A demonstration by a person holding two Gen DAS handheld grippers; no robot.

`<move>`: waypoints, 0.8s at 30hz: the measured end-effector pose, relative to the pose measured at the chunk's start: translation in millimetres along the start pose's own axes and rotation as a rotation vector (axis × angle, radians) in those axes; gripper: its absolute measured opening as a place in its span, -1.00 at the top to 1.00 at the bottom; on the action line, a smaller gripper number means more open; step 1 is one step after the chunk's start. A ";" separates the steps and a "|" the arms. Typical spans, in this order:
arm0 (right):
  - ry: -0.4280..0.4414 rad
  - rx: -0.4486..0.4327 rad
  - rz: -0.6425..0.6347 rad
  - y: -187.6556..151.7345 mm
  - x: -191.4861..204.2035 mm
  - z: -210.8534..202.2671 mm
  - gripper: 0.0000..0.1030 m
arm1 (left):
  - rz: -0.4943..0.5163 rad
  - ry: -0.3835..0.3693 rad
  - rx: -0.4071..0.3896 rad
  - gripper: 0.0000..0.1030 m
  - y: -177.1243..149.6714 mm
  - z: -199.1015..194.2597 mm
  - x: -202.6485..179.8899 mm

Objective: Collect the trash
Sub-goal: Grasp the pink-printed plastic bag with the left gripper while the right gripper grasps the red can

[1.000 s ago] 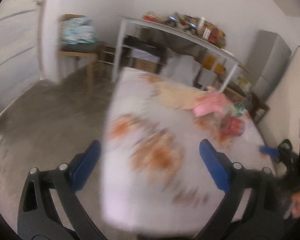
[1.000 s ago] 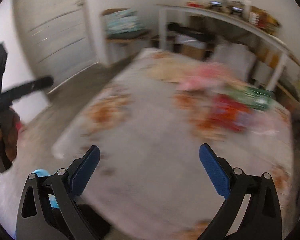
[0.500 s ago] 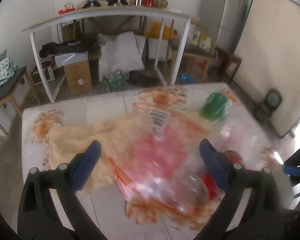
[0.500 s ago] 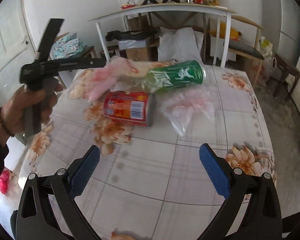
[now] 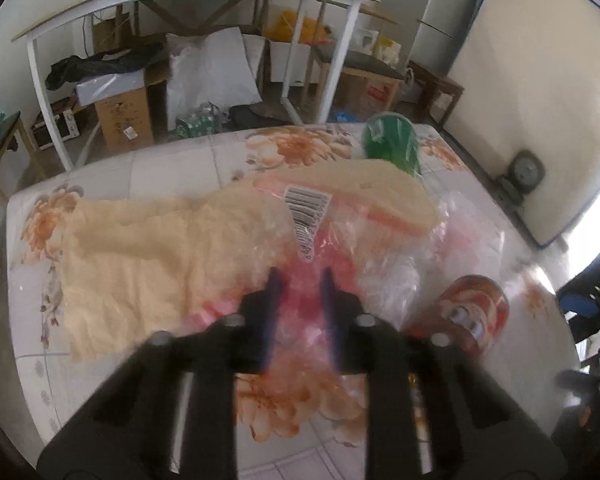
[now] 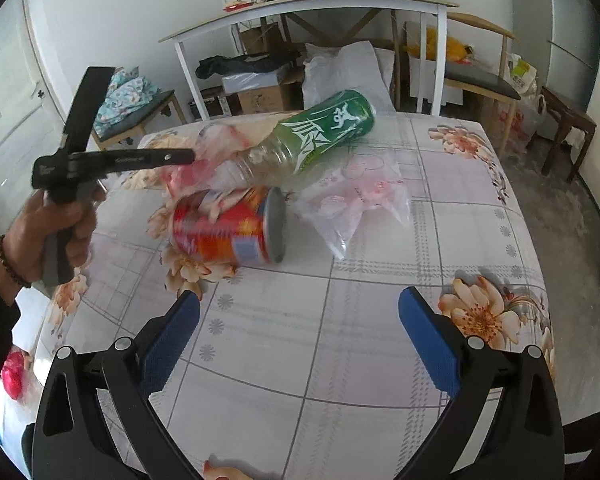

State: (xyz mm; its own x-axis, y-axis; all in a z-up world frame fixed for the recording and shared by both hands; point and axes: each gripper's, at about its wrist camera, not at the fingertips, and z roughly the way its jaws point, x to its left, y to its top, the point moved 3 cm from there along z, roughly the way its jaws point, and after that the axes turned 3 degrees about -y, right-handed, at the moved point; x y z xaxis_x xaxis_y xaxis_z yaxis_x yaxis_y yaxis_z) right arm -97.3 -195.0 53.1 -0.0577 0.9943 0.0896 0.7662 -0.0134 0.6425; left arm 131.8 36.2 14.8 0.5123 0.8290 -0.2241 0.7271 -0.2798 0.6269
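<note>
1. Left tongs [image 5: 300,280] are closing on a crinkled pink bag [image 5: 320,240] that lies between them on the worktop [image 6: 380,320].
2. Right tongs [image 6: 298,320] gape apart, holding nothing.
3. Red can [image 6: 228,230] and green bottle [image 6: 324,136] lie beside the bag.

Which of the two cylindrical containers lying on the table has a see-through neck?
The green-labelled bottle: its neck end is clear plastic, and it lies behind the red can, which is opaque all over with a grey metal end.
</note>
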 end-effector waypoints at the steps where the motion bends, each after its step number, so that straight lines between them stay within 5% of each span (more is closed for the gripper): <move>1: 0.000 0.001 0.002 -0.1 -1.3 0.2 -0.88 | 0.008 0.008 -0.001 0.74 -2.0 -1.2 -0.5; 3: -0.005 0.001 0.010 0.1 -4.7 0.3 -0.88 | 0.010 -0.003 -0.001 0.88 -3.7 -1.8 -4.5; 13: 0.042 0.001 -0.013 0.0 -9.1 -4.1 -0.88 | -0.044 -0.034 -0.121 0.93 -20.9 -59.2 -5.7; 20: 0.169 -0.043 -0.484 -8.4 46.9 -24.3 -0.88 | -0.080 -0.063 -0.199 0.92 -55.4 -113.5 -16.5; 24: 0.230 0.025 -0.666 -2.5 76.7 -6.8 -0.88 | -0.109 -0.091 -0.217 0.92 -72.6 -124.8 -19.6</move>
State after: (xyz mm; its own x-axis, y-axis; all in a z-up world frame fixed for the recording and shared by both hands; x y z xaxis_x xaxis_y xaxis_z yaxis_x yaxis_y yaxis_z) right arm -108.1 -119.4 63.5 -0.6515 0.7424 -0.1565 0.5352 0.5959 0.5987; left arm 11.9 100.7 66.8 0.4830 0.7986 -0.3592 0.6703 -0.0732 0.7385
